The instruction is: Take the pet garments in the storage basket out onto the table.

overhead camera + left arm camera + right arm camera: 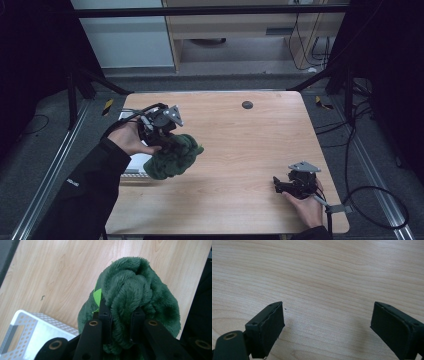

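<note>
A bunched, dark green fleecy cloth [173, 156] is seen at the left-centre of the high view, lifted above the wooden table [240, 150] and hanging from the left gripper [167, 137]. In the left gripper view the cloth [135, 297] is shown pinched in a thick fold between the two black jaws, which are closed tightly on it, and a small bright green tag [97, 296] is seen sticking out of the fabric just beside the jaw on the frame's left. The left gripper is held by the person's left hand [131, 139], with a dark sleeve [85, 195] entering from the lower left of the frame. A white perforated basket [30, 332] is seen at the lower left of the left gripper view, on the table below and beside the cloth. At the lower right of the high view, well apart from the cloth, the right gripper [280, 186] is held low over the table by the right hand [306, 205]. In the right gripper view its jaws are spread wide, with nothing but bare wood grain between them. A small dark round spot [247, 104] is seen near the table's far edge.
</note>
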